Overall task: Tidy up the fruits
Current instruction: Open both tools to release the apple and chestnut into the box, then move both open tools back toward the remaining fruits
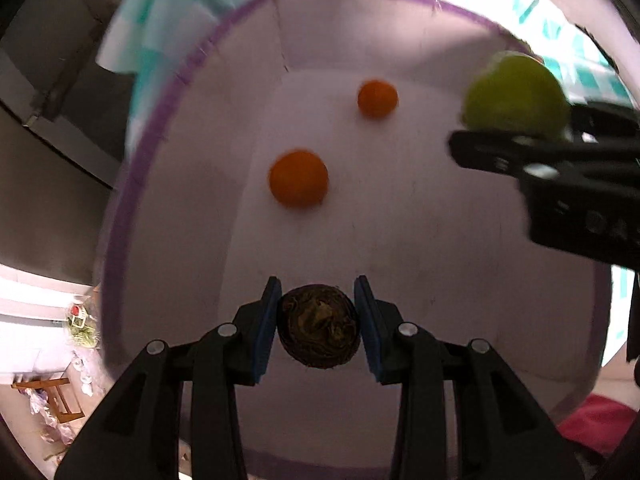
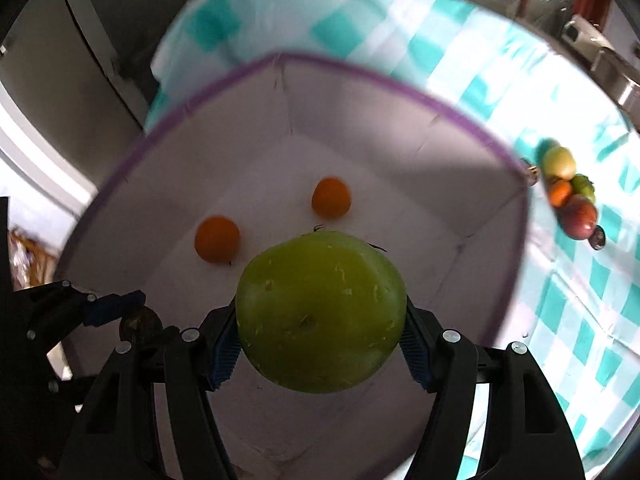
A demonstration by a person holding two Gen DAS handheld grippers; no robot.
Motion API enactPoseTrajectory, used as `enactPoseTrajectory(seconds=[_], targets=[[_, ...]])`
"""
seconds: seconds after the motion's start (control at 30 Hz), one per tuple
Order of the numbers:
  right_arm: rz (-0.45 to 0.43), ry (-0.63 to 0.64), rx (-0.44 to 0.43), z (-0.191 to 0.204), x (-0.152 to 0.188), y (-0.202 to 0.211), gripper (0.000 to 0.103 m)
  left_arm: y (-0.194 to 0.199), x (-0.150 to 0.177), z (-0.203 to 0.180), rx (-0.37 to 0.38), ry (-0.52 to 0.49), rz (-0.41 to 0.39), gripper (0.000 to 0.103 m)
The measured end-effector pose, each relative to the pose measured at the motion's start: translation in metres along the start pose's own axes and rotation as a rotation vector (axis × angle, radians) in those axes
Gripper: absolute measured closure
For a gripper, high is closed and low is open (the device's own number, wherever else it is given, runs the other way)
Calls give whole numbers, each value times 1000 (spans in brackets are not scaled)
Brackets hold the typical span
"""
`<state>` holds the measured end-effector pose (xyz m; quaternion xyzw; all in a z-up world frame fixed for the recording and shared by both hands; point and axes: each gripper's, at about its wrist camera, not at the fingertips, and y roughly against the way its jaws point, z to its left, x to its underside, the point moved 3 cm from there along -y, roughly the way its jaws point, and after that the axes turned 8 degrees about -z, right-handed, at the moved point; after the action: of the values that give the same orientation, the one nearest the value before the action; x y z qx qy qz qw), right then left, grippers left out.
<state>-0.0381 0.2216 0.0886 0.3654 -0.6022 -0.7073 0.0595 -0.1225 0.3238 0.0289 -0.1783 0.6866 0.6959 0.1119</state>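
A white fabric bin with a purple rim (image 1: pixel 120 216) (image 2: pixel 400 88) lies below both grippers. Two small oranges (image 1: pixel 298 179) (image 1: pixel 377 98) rest on its floor, also in the right wrist view (image 2: pixel 217 239) (image 2: pixel 331 197). My left gripper (image 1: pixel 318 326) is shut on a dark brown wrinkled fruit (image 1: pixel 318 326) above the bin; it shows in the right wrist view (image 2: pixel 140 322) at lower left. My right gripper (image 2: pixel 320 336) is shut on a large green apple (image 2: pixel 320 312), also over the bin, seen in the left wrist view (image 1: pixel 516 94) at upper right.
A pile of several fruits (image 2: pixel 572 192), green, orange and dark red, lies on the teal-and-white checkered tablecloth (image 2: pixel 580 320) right of the bin. A grey cabinet (image 1: pixel 44 120) stands to the left. Metal kitchenware (image 2: pixel 624 80) sits at the far right.
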Motion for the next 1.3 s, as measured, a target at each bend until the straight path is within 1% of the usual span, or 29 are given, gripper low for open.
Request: enactPoseTrajectory(seconds=[0.2,0.33,0.43,0.57,0.73,0.77,0.8,0.83,0.87,0.9,0.93,1.0,1.07,1.17,1.2,1.3], targets=[[167,95,4,18,-13,-47,37,-23,2,1,2,-59,78,65],[271,167,-11,31,-17,-72,37,-29,-4,12,-1,-47,115,65],[301,214,-13,38,-19,-84,37,-32,-5,16,8,-23,140,65],[376,191,-22,36,-17,-98,37,-32,-5,21,11,20,167,64],[425,168,-29,33,-16,-107,36,-31,-6,26,3,43,181,63],[428,164,-29,33,-16,-107,36,-31,-5,27,-2,43,181,62],[425,161,-29,33,-17,-107,35,-30,-5,28,-5,47,180,58],[411,157,-35,33,-19,-105,32,-28,-6,29,-8,48,179,56],[399,153,-39,34,-21,-103,26,-27,-6,29,-12,48,175,50],[382,153,-40,34,-23,-100,25,-25,-7,29,-16,47,170,46],[376,157,-39,34,-23,-99,24,-24,-8,29,-20,46,167,44],[363,165,-30,35,-23,-96,24,-19,-7,29,-31,36,153,35],[347,169,-24,35,-26,-94,24,-16,-6,26,-34,15,147,32],[285,171,-11,38,-31,-82,24,-8,-3,21,-31,-13,134,26],[251,168,-3,38,-35,-74,24,-3,-2,19,-27,-25,123,25],[188,133,17,34,-38,-52,24,16,1,14,-13,-46,73,24]])
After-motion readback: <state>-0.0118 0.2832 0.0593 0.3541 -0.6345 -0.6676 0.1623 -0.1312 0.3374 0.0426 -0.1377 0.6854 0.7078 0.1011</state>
